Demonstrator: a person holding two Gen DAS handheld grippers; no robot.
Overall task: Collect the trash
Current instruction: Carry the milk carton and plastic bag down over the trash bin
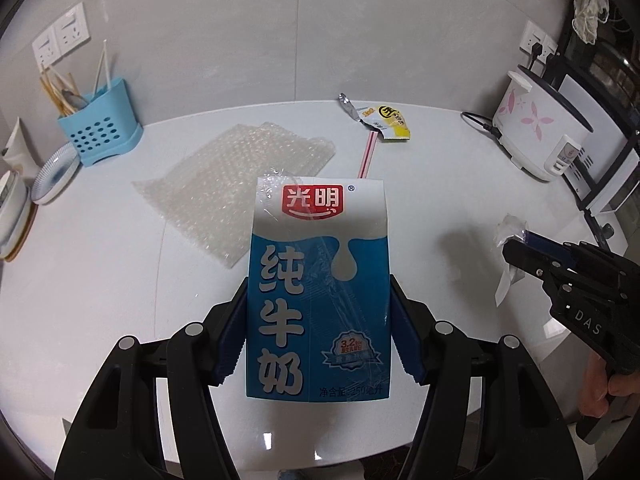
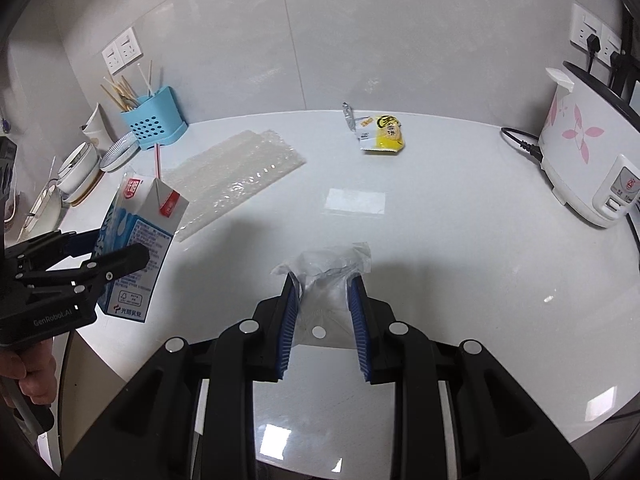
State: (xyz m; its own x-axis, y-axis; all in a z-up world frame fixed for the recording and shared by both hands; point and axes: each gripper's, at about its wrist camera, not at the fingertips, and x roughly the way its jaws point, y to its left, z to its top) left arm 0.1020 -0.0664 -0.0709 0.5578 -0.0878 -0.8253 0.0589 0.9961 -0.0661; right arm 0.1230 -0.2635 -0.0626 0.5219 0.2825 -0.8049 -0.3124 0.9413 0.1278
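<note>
My left gripper (image 1: 318, 308) is shut on a blue and white milk carton (image 1: 318, 280) with a red-striped straw (image 1: 367, 154), held upright above the white table (image 1: 100, 280); the carton also shows in the right wrist view (image 2: 136, 240). My right gripper (image 2: 323, 292) is shut on a clear plastic wrapper (image 2: 326, 268) held just above the table; it also shows in the left wrist view (image 1: 508, 236). A sheet of bubble wrap (image 1: 240, 184) and a yellow snack wrapper (image 1: 390, 122) lie further back on the table.
A blue utensil holder (image 1: 100, 128) and stacked bowls (image 1: 52, 176) stand at the back left. A white rice cooker (image 2: 588, 160) with its cord stands at the right. Wall sockets are on the tiled wall behind.
</note>
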